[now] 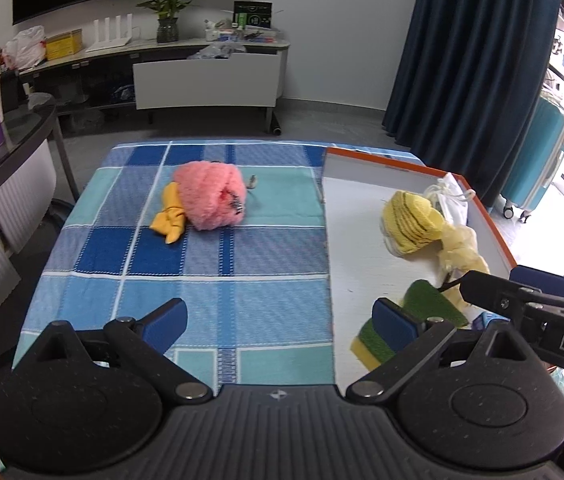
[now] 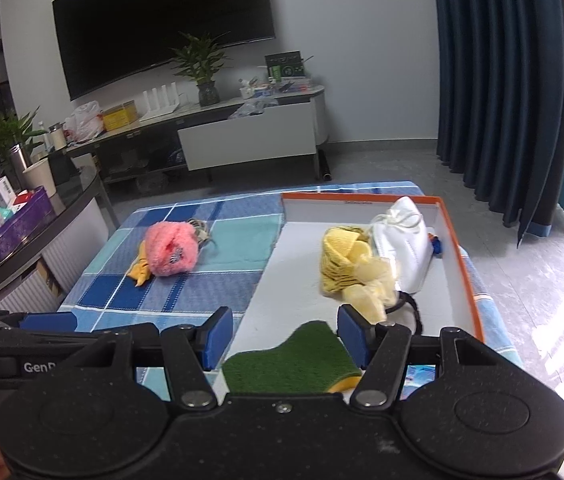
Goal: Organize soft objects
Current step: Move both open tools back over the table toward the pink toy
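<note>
While both tools gape: one sponge, one pink plush.

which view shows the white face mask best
The right wrist view: the face mask lies nearly whole against the far right wall of the tray, straps visible. In the left wrist view only a sliver of it peeks out behind the yellow knit piece.

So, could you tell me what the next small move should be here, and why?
Probably the left gripper, open and empty, should reach forward to the pink fluffy toy. It and the yellow cloth beside it lie on the checked cloth, outside the orange-rimmed tray where the other soft things already sit. The right gripper is open over the green sponge in the tray.
</note>
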Tool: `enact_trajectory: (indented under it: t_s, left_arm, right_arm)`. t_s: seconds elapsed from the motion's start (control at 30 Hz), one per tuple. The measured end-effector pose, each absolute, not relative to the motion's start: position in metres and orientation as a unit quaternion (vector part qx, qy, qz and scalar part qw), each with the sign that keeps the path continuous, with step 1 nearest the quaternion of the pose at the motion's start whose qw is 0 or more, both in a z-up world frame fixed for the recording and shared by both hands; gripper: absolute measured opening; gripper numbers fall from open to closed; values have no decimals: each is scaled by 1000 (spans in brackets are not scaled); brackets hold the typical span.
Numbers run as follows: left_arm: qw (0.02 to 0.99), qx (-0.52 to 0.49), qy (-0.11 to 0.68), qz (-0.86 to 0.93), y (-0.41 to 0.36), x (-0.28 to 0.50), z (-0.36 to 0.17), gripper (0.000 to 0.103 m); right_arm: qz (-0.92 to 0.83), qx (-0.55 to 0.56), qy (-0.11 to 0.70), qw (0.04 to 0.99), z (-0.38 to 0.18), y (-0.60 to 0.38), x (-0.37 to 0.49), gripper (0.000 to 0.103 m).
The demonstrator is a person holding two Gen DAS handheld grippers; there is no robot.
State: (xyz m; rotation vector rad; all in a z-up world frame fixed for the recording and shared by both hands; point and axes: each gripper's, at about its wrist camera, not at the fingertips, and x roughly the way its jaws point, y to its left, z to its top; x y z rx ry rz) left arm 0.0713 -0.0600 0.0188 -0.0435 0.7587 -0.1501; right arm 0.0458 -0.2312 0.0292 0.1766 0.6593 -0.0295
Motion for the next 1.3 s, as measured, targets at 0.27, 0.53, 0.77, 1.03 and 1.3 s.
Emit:
enact_trajectory:
  t_s: [0.27,0.53,0.77,1.03,1.3]
  left_arm:
    - [926,-40,373,-50,-33,70,14,101]
    - [925,-50,376,-28,-16,75,11,101]
    - [923,-57,380,-17,-6,78,7,101]
    - [921,-60,385,-9,0,84,4,101]
    - [920,-61,388,-1,6,89,4,101]
  right_arm:
    - [16,71,332,940,25,-207,59,72]
    - [37,64,340,937,20,-191,75,72]
    - [49,59,346,935,15,-182,85,73]
    - [58,57,355,931,9,-175,97,73]
    - [64,58,361,928,6,-171,107,73]
